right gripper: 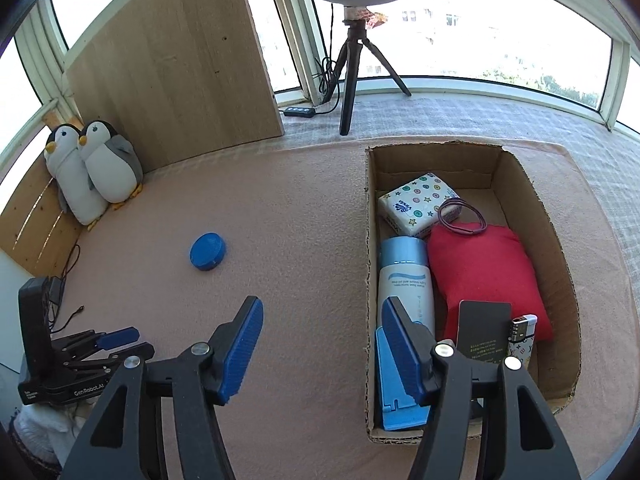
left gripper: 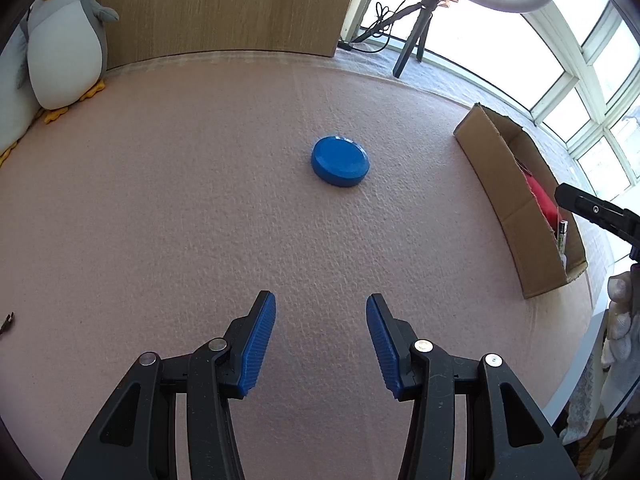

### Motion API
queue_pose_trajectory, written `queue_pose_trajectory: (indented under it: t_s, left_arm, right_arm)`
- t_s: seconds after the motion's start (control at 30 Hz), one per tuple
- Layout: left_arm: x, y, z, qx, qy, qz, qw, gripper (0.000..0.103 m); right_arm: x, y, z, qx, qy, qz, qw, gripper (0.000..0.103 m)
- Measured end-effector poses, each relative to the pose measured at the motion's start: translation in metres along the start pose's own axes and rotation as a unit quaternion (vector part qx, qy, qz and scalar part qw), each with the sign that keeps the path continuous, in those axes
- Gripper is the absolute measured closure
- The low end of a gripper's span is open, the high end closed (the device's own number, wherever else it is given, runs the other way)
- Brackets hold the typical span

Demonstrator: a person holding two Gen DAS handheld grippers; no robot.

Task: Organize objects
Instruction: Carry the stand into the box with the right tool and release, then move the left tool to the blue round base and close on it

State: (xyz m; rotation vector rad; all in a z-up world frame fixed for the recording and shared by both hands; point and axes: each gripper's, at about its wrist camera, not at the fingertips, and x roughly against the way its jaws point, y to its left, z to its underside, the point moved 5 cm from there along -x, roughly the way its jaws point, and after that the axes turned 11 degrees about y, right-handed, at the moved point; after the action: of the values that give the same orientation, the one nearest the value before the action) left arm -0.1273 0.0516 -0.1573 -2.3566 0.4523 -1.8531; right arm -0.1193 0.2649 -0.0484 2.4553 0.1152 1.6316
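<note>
**Blue lid alone on the pink counter, box filled at the right edge**

The pink felt-covered counter [right gripper: 300, 240] carries everything. A tall wooden board [right gripper: 176, 60] stands at its far edge, with a ring light on a tripod [right gripper: 352, 76] behind it by the windows. Two stuffed penguins [right gripper: 96, 168] lean together in the far left corner.

A cardboard box [right gripper: 560, 280] sits open along the right edge. Inside it, a red pouch [right gripper: 484, 272] fills the right half, with a purple hair band [right gripper: 464, 216] lying on its far end. A white and blue bottle [right gripper: 404, 276] lies along the left wall, a patterned tissue pack [right gripper: 420, 204] sits at the far end, and a blue plastic stand [right gripper: 396, 400] lies at the near left corner. A black card [right gripper: 484, 336] and a lighter [right gripper: 520, 340] stand at the near end.

The left claw [left gripper: 320, 340] hovers over bare felt near the near edge, its blue pads spread with nothing between them. The right claw [right gripper: 320, 348] hangs over the box's left wall, also spread and empty.

The round blue lid [left gripper: 340, 160] lies flat near the middle of the counter, well apart from the box, beyond the left claw and untouched.
</note>
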Motion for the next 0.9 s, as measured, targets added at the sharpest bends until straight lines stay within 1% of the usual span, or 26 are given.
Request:
queue_pose_trajectory:
  t_s: [0.13,0.27,0.4,0.5,0.73,0.9]
  left_arm:
    - [-0.002,0.004,-0.021,0.002,-0.007,0.015,0.9999,0.052]
    - [-0.007,0.007,-0.042,0.000,-0.009,0.025,0.9996,0.052]
    - [-0.014,0.005,-0.061,-0.014,-0.014,0.026,0.9995,0.052]
    - [-0.019,0.002,-0.074,-0.025,-0.015,0.024,0.9993,0.052]
    - [-0.032,-0.003,-0.096,-0.047,-0.009,0.018,0.9987,0.052]
    - [-0.040,-0.005,-0.103,-0.055,-0.002,0.022,0.9982,0.052]
  right_arm:
    - [-0.016,0.022,-0.012,0.021,0.016,-0.015,1.000,0.045]
    - [-0.037,0.036,-0.024,0.024,0.037,-0.040,0.998,0.045]
    - [-0.057,0.045,-0.035,0.021,0.057,-0.059,0.996,0.045]
    - [-0.068,0.053,-0.043,0.028,0.065,-0.063,0.996,0.045]
    - [-0.090,0.063,-0.061,0.035,0.080,-0.072,0.994,0.046]
    - [-0.105,0.062,-0.069,0.027,0.095,-0.085,0.991,0.050]
